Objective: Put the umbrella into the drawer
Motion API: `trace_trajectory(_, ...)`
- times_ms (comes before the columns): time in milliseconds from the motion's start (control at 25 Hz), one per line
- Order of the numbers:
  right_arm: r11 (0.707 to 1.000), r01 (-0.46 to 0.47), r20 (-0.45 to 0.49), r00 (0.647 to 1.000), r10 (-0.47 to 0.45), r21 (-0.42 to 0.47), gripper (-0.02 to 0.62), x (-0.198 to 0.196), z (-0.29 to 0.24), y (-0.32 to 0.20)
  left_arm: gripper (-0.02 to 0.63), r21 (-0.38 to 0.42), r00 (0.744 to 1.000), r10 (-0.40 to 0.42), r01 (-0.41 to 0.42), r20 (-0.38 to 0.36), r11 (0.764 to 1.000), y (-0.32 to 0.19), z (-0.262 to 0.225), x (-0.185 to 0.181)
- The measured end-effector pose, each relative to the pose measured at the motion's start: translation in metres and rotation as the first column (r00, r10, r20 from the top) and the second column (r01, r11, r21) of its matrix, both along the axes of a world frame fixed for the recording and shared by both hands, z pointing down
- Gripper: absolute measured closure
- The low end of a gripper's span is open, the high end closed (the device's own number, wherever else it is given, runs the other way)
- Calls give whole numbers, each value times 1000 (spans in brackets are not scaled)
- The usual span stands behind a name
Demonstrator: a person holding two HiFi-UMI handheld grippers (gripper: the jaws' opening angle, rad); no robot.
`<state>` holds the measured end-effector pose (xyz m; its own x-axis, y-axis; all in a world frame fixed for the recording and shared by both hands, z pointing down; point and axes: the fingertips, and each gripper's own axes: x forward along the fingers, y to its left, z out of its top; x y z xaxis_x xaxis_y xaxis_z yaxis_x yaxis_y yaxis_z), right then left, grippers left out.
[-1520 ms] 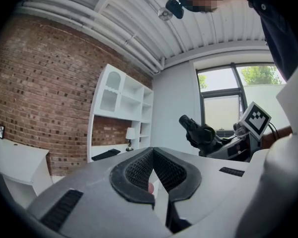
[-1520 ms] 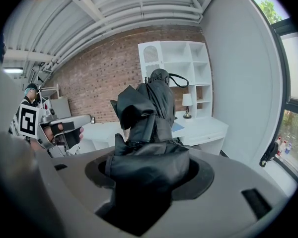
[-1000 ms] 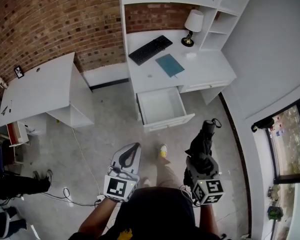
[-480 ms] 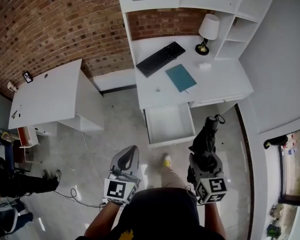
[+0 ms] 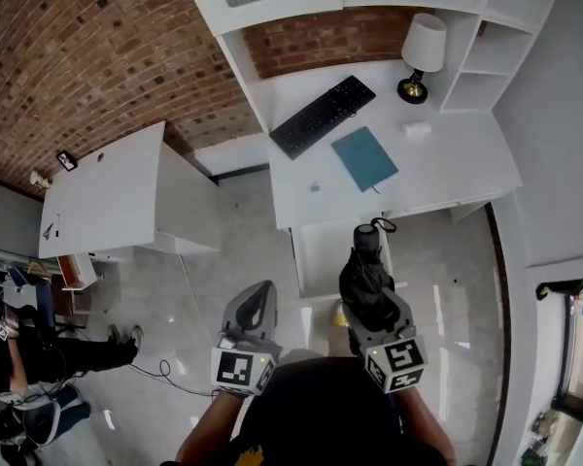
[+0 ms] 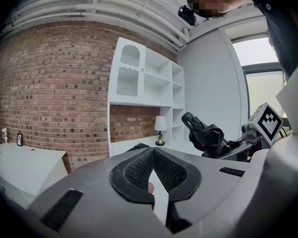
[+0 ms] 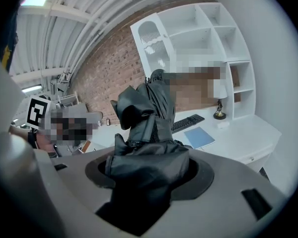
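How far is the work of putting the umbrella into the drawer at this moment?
Done: the drawer under the desk stands open, and the folded black umbrella is picked up. In hand: the right gripper is clamped on it, holding it up, not yet inside the drawer. The left gripper is shut and empty. Left: lower the umbrella into the drawer and release it.
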<state>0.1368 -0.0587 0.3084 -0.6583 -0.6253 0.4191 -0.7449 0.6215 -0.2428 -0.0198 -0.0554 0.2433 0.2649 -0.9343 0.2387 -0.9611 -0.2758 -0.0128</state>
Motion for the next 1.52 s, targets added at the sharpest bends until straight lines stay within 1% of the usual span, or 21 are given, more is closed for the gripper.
trace_trajectory(160, 1000, 22, -6, 1000, -22, -22, 337, 0, 14, -28, 588, -26, 999, -32, 32, 4, 999, -20, 9, -1)
trace_trajectory(400, 993, 92, -79, 992, -98, -71, 339, 1, 49, -44, 588, -70, 996, -84, 84, 11, 994, -35, 36, -18)
trace_trajectory(480, 990, 107, -83, 990, -115, -87, 339, -3, 58, -51, 588, -77, 996, -91, 91, 5, 993, -41, 46, -25)
trace_trajectory(600, 986, 133, -90, 986, -142, -99, 339, -10, 70, -59, 588, -82, 997, -80, 78, -18, 994, -52, 63, -33)
trace_trajectory(880, 977, 170, -158, 969, -189, -126, 341, -32, 113, -79, 588, -128, 998, -34, 28, -45, 991, -75, 124, -49)
trace_trajectory(1040, 970, 203, -222, 948, -229, -135, 341, -37, 136, -87, 588, -163, 995, -33, 18, -89, 986, -84, 164, -56)
trace_trajectory(1120, 962, 231, -242, 934, -261, -146, 341, -44, 150, -86, 588, -181, 994, -38, 18, -106, 983, -83, 180, -61)
trace_trajectory(1240, 939, 297, -242, 911, -334, -175, 341, -53, 171, -84, 588, -190, 991, -51, 27, -122, 981, -82, 200, -66)
trace_trajectory(1360, 915, 355, -280, 874, -398, -191, 341, -54, 192, -86, 588, -194, 989, -60, 32, -139, 981, -83, 222, -66)
trace_trajectory(1440, 901, 380, -296, 854, -428, -208, 341, -59, 206, -86, 588, -211, 989, -56, 26, -137, 977, -81, 238, -69)
trace_trajectory(1520, 889, 397, -297, 841, -451, -226, 341, -66, 219, -86, 588, -229, 991, -45, 15, -128, 973, -80, 252, -72)
